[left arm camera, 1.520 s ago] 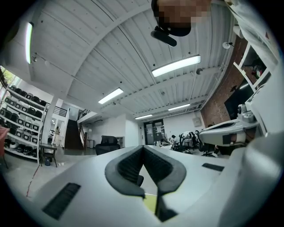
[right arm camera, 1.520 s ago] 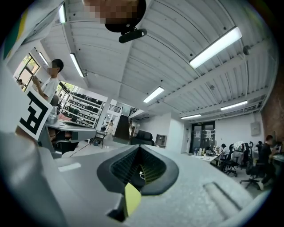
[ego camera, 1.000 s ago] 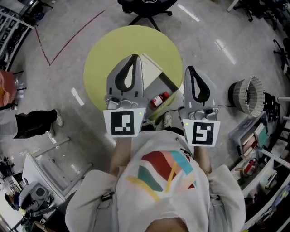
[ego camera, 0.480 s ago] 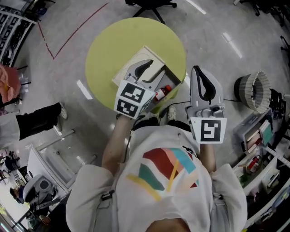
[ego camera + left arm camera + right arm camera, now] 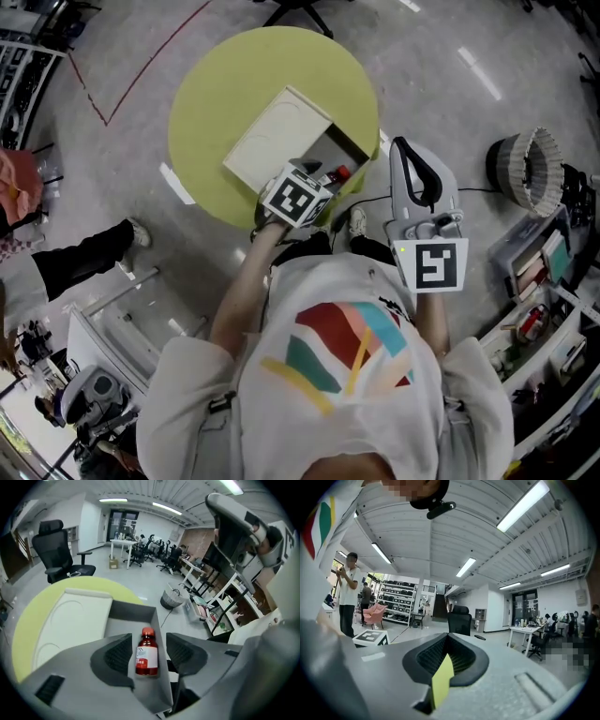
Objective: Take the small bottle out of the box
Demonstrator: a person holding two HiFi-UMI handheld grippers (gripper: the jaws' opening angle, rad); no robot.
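A small red bottle (image 5: 147,652) with a red cap and white label lies in the open grey box (image 5: 126,616) on the round yellow table (image 5: 234,84). In the head view only the bottle's cap end (image 5: 337,175) shows, at the box's near corner. My left gripper (image 5: 149,641) points down into the box and its jaws are opening. The bottle lies between the dark pads (image 5: 118,654), which stand apart from it. In the head view its marker cube (image 5: 295,197) hides the jaws. My right gripper (image 5: 409,155) is shut and empty, held off the table's right edge.
The box's pale lid (image 5: 277,136) lies flat on the table, towards the back left. On the floor at the right stand a ribbed wastebasket (image 5: 530,173) and crowded shelves (image 5: 544,281). An office chair (image 5: 58,550) stands beyond the table. A person's leg (image 5: 75,253) shows at left.
My left gripper has swung from level and shut in front of me to tipped down over the box, with its jaws now apart around the bottle. The right gripper has hardly moved.
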